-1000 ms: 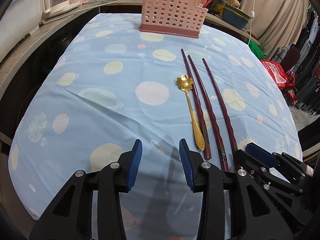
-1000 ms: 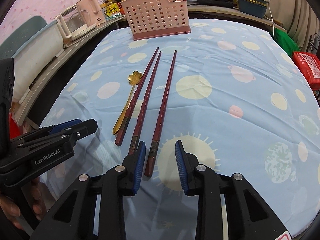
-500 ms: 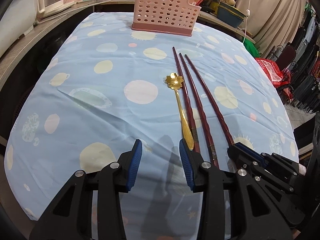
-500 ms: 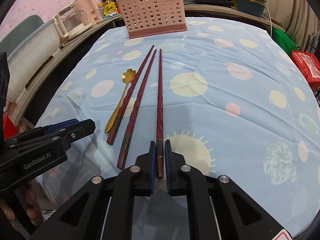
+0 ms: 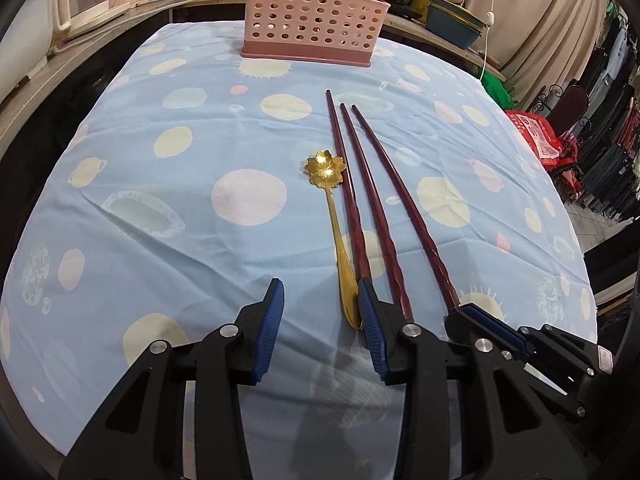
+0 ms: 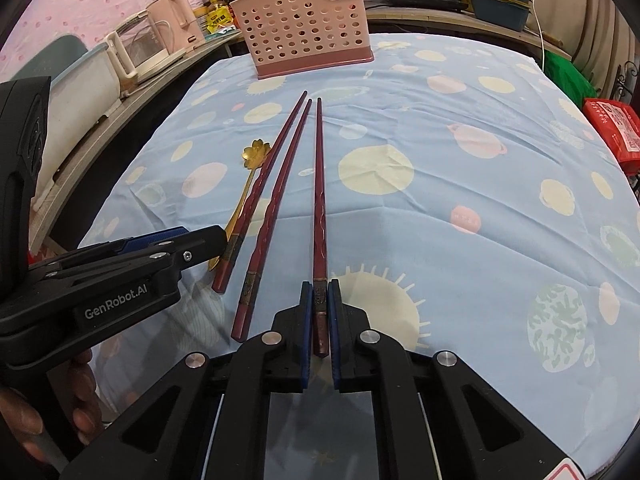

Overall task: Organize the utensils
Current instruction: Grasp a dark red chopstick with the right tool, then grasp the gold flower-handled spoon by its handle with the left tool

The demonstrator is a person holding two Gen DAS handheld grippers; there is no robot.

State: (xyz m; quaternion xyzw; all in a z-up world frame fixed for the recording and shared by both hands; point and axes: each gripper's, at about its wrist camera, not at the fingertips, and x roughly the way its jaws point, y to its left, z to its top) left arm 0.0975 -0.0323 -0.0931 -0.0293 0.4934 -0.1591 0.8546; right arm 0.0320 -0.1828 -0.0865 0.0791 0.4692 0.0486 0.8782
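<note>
Nearest, right hand-held gripper clenching the thick end of one dark red chopstick, blue pads pressing on both its sides, jaws having just closed on it. Beside, left hand-held gripper hanging released over the blue tablecloth of the table, nothing between its pads, right pad standing just at the handle end of the gold spoon. Lying between the two tools, two more chopsticks, close beside the spoon. Spoon's flower-shaped bowl pointing away. Standing farther back, at the far edge, pink perforated utensil basket, upright.
</note>
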